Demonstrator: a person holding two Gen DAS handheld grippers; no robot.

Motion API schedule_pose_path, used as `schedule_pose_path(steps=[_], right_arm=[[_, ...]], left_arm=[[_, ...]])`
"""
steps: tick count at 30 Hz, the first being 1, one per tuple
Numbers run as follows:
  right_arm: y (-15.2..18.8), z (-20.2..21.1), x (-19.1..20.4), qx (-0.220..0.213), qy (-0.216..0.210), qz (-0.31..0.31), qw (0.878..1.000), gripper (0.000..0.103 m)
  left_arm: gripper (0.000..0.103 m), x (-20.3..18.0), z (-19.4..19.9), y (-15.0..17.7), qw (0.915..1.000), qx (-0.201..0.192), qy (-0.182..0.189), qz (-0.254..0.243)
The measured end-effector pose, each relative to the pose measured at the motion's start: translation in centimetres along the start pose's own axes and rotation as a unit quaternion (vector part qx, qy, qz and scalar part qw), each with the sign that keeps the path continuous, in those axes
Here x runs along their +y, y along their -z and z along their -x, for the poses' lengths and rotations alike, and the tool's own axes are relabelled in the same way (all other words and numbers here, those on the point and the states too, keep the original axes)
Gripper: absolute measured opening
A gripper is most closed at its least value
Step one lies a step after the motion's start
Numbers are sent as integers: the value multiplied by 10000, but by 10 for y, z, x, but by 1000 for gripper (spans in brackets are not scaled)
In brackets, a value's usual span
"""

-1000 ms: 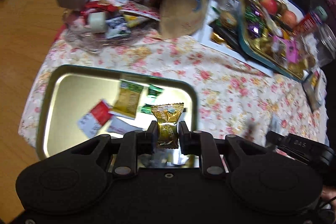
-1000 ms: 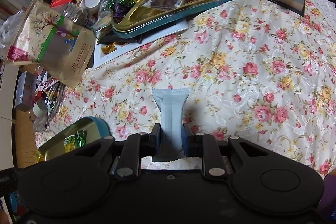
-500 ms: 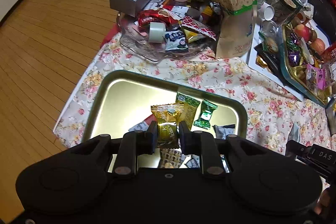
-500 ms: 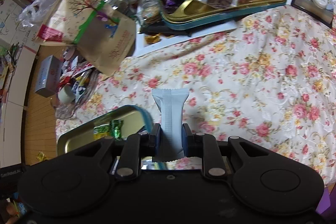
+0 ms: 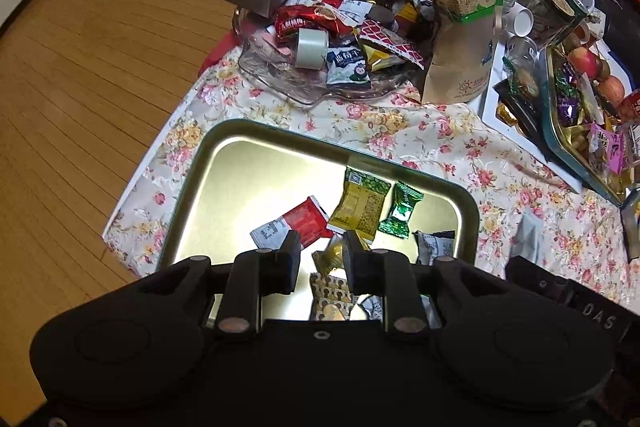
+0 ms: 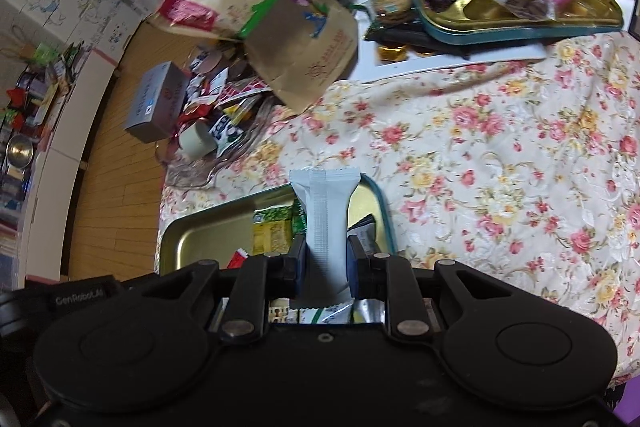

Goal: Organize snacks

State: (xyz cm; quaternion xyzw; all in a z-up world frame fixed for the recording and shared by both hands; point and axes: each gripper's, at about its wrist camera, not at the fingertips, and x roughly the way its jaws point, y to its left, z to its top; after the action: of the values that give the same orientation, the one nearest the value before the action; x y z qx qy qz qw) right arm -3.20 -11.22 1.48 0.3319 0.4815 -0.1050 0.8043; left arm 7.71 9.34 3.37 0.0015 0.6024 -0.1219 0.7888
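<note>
Pale-blue wrapper (image 6: 326,223) upright, lengthwise forward

Your left gripper (image 5: 320,259) points steeply down, its two black fingers (image 5: 290,259) parted and the jaws opening; the pads press on nothing. At about four o'clock in that same view, the dark body of your right gripper (image 5: 560,291) shows. Your right gripper (image 6: 323,261) tilts down too, jaws clamped tight on a pale wrapped bar (image 6: 324,215) standing upright between them.
</note>
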Motion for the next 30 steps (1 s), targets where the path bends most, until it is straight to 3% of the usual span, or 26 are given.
schedule_pose_path(steps=[7,20,23,30], right_arm=[[11,-1,26,-138,6,647,9978,22],[23,-4,52,-300,-86,1472,9886,23],[25,0,55,-459,-120,1608,9859,25],[25,2,55,-569,-3,1655,9846,42]], left_arm=[[31,-5,-8,3,9991,285,287,-92],[31,-3,-9,5,9988,350,331,-114],[31,-5,-8,6,9987,344,339,-140],[31,-8,-9,8,9985,381,358,-181]])
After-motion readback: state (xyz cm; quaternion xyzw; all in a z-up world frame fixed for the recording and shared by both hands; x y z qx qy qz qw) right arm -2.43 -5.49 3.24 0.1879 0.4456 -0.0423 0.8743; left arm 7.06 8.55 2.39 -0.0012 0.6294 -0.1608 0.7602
